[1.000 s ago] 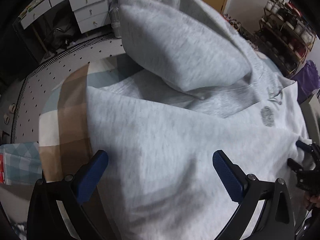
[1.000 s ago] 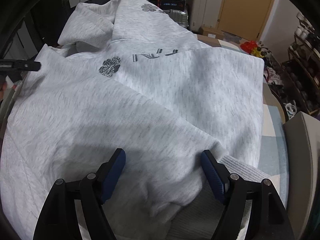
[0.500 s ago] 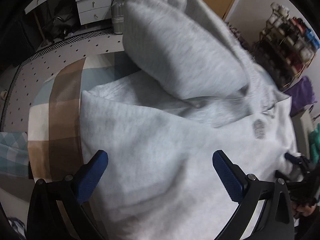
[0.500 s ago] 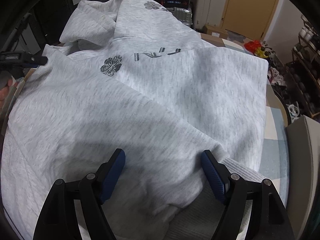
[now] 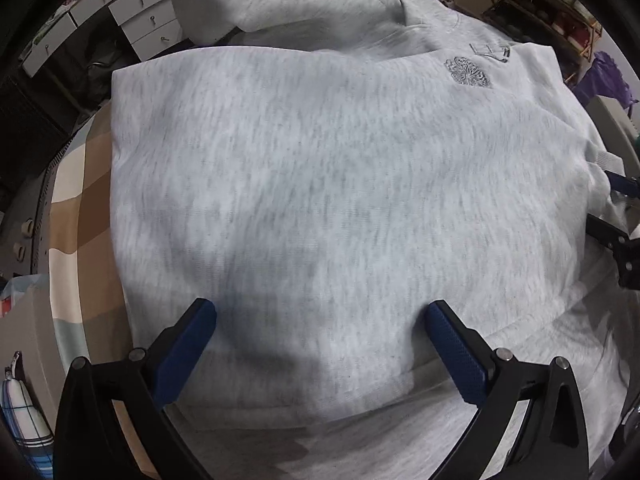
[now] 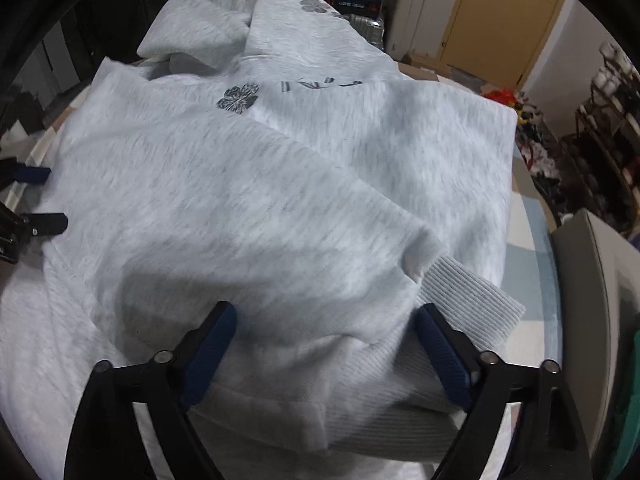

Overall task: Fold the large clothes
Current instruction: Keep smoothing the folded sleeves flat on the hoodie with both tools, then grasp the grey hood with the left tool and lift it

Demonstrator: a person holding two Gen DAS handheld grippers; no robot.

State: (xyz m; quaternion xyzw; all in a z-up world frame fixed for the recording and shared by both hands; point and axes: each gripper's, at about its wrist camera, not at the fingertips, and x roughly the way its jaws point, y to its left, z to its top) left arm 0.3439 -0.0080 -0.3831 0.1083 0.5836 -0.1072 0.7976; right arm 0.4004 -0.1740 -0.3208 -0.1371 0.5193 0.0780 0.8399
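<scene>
The grey hoodie (image 5: 320,184) lies spread on the checked bed cover (image 5: 80,216), its long axis running away from me toward the hood. My left tool (image 5: 320,336) hangs released over its folded left panel. My right tool (image 6: 326,344) is opening, pads off the ribbed cuff (image 6: 472,300). Both folded edges lie just ahead; the bed's right side is open.

Left tongs (image 5: 318,334) spread wide, angled steeply down, right tongs (image 6: 326,338) opening
</scene>
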